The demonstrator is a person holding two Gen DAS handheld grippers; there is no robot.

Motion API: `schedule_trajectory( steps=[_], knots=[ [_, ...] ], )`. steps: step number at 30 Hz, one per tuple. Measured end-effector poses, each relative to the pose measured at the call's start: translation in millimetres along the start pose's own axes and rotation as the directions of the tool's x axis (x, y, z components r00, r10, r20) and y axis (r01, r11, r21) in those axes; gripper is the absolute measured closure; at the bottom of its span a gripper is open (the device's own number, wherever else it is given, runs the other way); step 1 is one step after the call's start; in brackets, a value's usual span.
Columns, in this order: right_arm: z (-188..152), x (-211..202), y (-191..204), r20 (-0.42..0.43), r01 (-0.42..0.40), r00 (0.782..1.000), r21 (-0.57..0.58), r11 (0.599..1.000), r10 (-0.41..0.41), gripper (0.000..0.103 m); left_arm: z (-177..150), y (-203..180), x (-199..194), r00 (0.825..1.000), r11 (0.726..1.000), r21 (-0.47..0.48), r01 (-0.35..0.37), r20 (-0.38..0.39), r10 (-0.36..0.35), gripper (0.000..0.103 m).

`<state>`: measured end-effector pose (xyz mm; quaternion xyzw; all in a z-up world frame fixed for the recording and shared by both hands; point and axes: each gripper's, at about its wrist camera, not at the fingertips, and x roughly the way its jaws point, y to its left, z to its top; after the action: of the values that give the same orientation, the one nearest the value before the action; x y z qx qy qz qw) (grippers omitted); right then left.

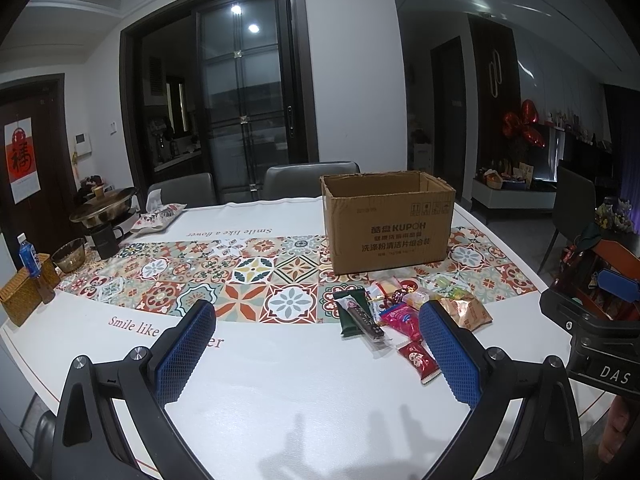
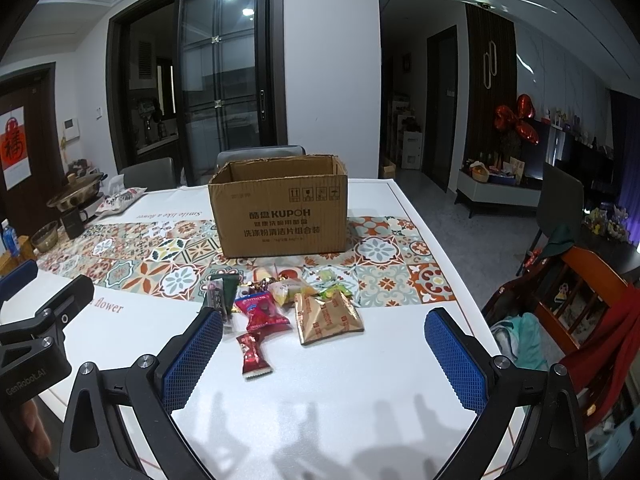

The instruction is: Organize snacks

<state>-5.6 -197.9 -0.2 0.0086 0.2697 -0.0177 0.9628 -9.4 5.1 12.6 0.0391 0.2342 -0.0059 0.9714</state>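
Both grippers, left gripper (image 1: 316,340) and right gripper (image 2: 324,340), held wide apart, empty. Snack pile (image 2: 288,304) overlapped: neighbours possibly dragged, slippery wrappers dropped short of cardboard box (image 2: 280,216).

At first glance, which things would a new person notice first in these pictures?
The open cardboard box stands on the patterned runner in the middle of the table. Just in front of it lies a loose pile of snack packets, with a gold packet nearest the open right gripper.
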Motion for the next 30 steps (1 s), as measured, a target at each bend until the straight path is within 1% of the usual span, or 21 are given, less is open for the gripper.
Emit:
schedule_trajectory(
  steps=[8,13,18,21,25,26,30],
  knots=[
    [1.2,-0.2,-0.5,-0.002,0.000,1.000,-0.001,1.000,0.000,0.001,3.5,2.7,1.0,1.000,1.000,-0.003,-0.001,-0.003,0.001,0.000],
    [5.0,3.1,-1.2,-0.016,-0.004,1.000,-0.004,1.000,0.004,0.001,3.9,6.2,6.2,1.000,1.000,-0.012,-0.003,-0.019,0.003,0.000],
    [2.4,16.4,2.4,-0.058,-0.025,0.998,-0.014,1.000,0.024,0.001,-1.4,7.7,19.7,0.998,1.000,-0.021,0.007,-0.058,-0.009,0.000],
    [1.2,34.3,8.5,-0.112,-0.068,0.992,-0.026,0.997,0.065,0.001,-2.0,10.2,31.5,0.996,0.999,-0.032,0.026,-0.090,-0.029,0.001],
    [-2.7,60.9,16.8,-0.189,-0.144,0.973,-0.034,0.989,0.135,0.002,-5.6,8.1,45.1,0.990,0.998,-0.032,0.055,-0.125,-0.058,0.011],
    [-2.9,70.2,18.1,-0.209,-0.160,0.966,-0.036,0.987,0.149,0.006,-6.0,7.6,50.4,0.988,0.997,-0.033,0.067,-0.140,-0.071,0.013],
    [-10.0,97.1,27.8,-0.256,-0.195,0.950,-0.047,0.980,0.177,0.011,-11.0,4.4,70.4,0.974,0.994,-0.040,0.100,-0.199,-0.106,0.021]
  ],
)
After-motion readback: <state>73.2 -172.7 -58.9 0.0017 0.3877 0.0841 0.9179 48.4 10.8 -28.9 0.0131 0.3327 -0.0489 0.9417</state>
